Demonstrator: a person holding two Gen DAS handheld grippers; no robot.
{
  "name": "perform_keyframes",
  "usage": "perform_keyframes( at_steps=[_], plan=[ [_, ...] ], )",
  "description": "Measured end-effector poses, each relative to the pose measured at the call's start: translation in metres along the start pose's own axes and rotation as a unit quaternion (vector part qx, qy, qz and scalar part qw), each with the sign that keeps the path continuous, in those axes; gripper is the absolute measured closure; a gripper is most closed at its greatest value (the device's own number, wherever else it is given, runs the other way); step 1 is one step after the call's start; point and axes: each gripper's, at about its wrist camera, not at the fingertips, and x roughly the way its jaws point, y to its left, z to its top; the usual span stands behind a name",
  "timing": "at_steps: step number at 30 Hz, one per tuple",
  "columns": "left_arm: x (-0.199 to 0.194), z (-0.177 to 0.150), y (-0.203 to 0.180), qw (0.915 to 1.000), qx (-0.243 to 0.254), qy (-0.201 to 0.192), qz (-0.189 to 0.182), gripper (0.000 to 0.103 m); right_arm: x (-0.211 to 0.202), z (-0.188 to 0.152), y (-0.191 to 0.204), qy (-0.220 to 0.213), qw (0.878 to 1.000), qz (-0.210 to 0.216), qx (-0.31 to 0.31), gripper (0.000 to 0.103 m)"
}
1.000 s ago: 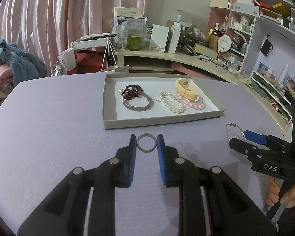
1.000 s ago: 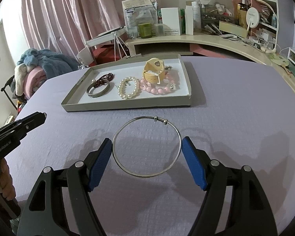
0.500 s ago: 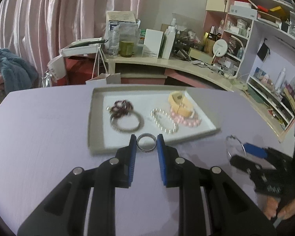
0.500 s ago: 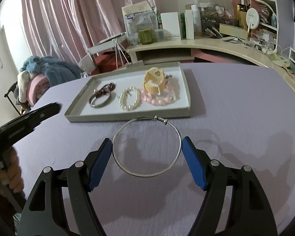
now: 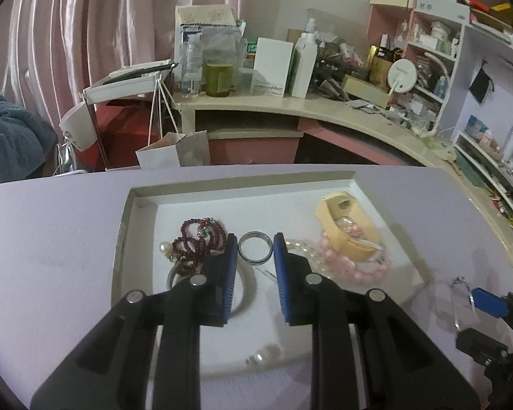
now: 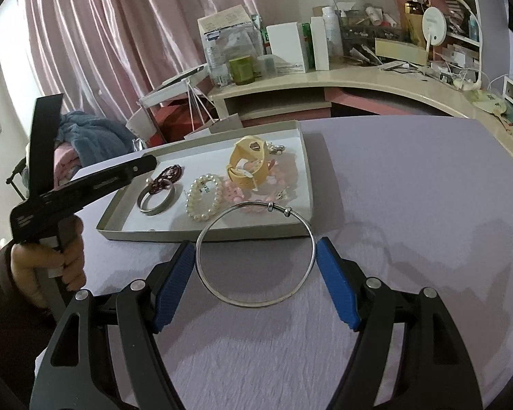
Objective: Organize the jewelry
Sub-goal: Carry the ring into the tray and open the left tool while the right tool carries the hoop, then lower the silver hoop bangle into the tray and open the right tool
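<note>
My left gripper (image 5: 255, 252) is shut on a small dark metal ring (image 5: 255, 248) and holds it over the white tray (image 5: 138, 194). The tray holds a dark red bead bracelet (image 5: 196, 235), a silver bangle (image 6: 155, 201), a white pearl bracelet (image 6: 204, 201), pink beads (image 5: 355, 266) and a yellow strap (image 5: 350, 230). My right gripper (image 6: 255, 266) is shut on a large thin silver hoop bangle (image 6: 255, 302), held above the purple table just in front of the tray's near wall (image 6: 222, 234).
The purple tablecloth (image 6: 410, 188) stretches to the right of the tray. A cluttered beige desk (image 5: 290, 109) with boxes and bottles stands behind the table. Shelves (image 5: 478, 51) are at the right. The left tool and hand (image 6: 51, 205) reach in from the left.
My left gripper has carried the small ring forward from the table onto the space over the tray. My right gripper has moved the hoop bangle closer to the tray's front wall.
</note>
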Motion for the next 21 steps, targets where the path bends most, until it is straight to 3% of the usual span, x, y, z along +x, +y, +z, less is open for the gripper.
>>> perform_keyframes(
  at_steps=[4,8,15,21],
  plan=[
    [0.000,-0.002,0.010,0.9999,-0.011,-0.003,0.000,0.052,0.003,0.002,0.006,0.001,1.000,0.002,-0.007,0.029],
    [-0.017,-0.005,0.023,0.9996,-0.023,-0.013,-0.003,0.044,0.007,0.008,0.016,0.000,1.000,0.006,-0.015,0.029],
    [-0.071,-0.014,0.059,0.9956,-0.074,-0.057,-0.006,0.017,0.026,0.026,0.046,-0.009,0.999,0.015,-0.041,0.029],
    [-0.107,-0.024,0.082,0.9910,-0.103,-0.086,-0.003,0.011,0.060,0.045,0.067,-0.021,0.998,0.007,-0.056,0.029]
  ],
)
